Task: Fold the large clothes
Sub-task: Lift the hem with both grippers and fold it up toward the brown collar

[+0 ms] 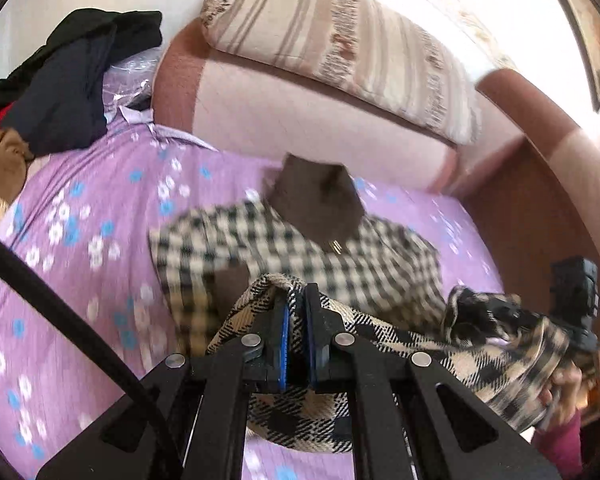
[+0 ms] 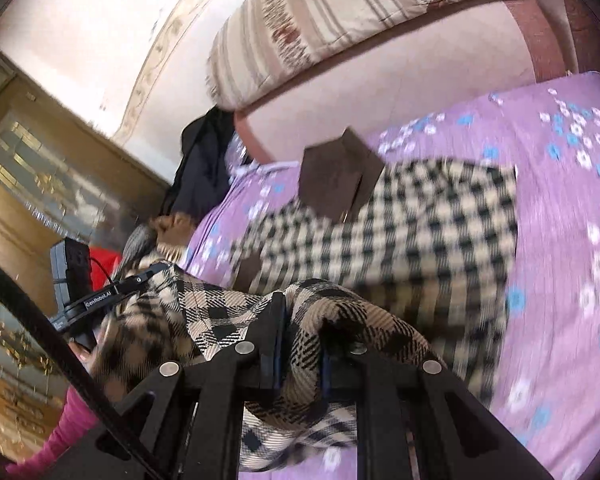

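Gripping the near hem of the beige-and-black checked woollen coat (image 1: pixel 308 256), both claws are raised above the purple flowered bedsheet (image 1: pixel 80 240). Left gripper (image 1: pixel 296 300), lower centre of its frame, is clamped on a bunched fold of the check cloth; jaws nearly together. Right gripper (image 2: pixel 300 320), lower centre of its own frame, is likewise clamped on a thick roll of the same hem, jaws held somewhat apart by the cloth. Judged purpose: two held corners let the lower part be carried over toward the brown collar (image 1: pixel 320 204). Coat body lies flat at mid-frame, ahead of both claws, collar toward the pink padded headboard (image 1: pixel 300 120).
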The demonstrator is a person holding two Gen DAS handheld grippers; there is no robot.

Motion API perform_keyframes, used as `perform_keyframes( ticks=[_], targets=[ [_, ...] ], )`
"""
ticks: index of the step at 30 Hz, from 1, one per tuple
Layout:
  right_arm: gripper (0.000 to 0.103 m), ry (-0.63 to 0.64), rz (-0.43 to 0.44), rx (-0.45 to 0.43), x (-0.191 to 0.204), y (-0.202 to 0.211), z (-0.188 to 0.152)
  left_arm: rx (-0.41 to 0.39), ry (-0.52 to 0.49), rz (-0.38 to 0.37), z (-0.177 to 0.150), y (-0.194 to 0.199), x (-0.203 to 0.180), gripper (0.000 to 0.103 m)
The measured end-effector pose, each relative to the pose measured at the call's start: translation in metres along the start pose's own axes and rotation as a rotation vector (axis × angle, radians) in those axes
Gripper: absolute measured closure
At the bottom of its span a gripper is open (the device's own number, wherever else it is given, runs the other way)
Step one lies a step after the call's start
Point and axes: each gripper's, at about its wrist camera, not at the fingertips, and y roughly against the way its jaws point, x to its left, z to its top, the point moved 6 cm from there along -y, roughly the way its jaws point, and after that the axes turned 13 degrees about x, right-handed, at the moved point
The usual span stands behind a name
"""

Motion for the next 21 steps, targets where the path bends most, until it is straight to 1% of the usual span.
perform_keyframes(
  ticks=[2,4,6,7,9,11,12,13,14,15,16,17,18,19,20,21],
  targets=[
    [0.087,-0.031,-0.01,-0.018,-0.015,-0.008,0.024,-0.001,0.032,0.017,0.018,-0.018,0.014,0.097],
    [0.087,-0.067,-0.019,-0.029,-0.03,-0.018,0.043,0.008,0.077,0.053,0.036,-0.041,0.033,0.097],
    [0.087,-0.103,-0.042,-0.047,-0.049,-0.027,0.058,0.026,0.133,0.082,0.044,-0.064,0.055,0.097],
    [0.087,-0.128,-0.054,-0.059,-0.061,-0.032,0.066,0.046,0.177,0.095,0.047,-0.079,0.07,0.097],
    [0.087,-0.188,-0.058,-0.088,-0.084,-0.039,0.076,0.082,0.233,0.124,0.048,-0.101,0.093,0.097],
    [0.087,-0.24,-0.084,-0.115,-0.105,-0.046,0.083,0.112,0.264,0.162,0.044,-0.117,0.109,0.096],
    [0.087,-0.264,-0.097,-0.12,-0.116,-0.052,0.085,0.139,0.287,0.151,0.042,-0.127,0.115,0.095],
    [0.082,-0.295,-0.096,-0.106,-0.125,-0.058,0.086,0.158,0.305,0.134,0.04,-0.133,0.118,0.095],
    [0.075,-0.33,-0.087,-0.081,-0.133,-0.065,0.086,0.156,0.316,0.115,0.04,-0.133,0.12,0.092],
    [0.058,-0.362,-0.066,-0.07,-0.138,-0.067,0.087,0.145,0.325,0.072,0.041,-0.13,0.12,0.081],
    [0.047,-0.375,-0.031,-0.111,-0.137,-0.06,0.087,0.13,0.327,0.016,0.041,-0.125,0.118,0.071],
    [0.042,-0.373,-0.016,-0.15,-0.135,-0.052,0.088,0.121,0.328,-0.02,0.042,-0.119,0.117,0.044],
    [0.034,-0.366,-0.008,-0.193,-0.131,-0.041,0.088,0.111,0.334,-0.056,0.042,-0.111,0.115,0.026],
    [0.033,-0.351,0.001,-0.228,-0.124,-0.029,0.087,0.094,0.349,-0.064,0.042,-0.101,0.115,0.024],
    [0.033,-0.324,0.013,-0.238,-0.116,-0.019,0.086,0.074,0.355,-0.06,0.04,-0.091,0.114,0.024],
    [0.033,-0.285,0.021,-0.226,-0.105,-0.014,0.084,0.056,0.347,-0.054,0.039,-0.081,0.112,0.023]
  ],
)
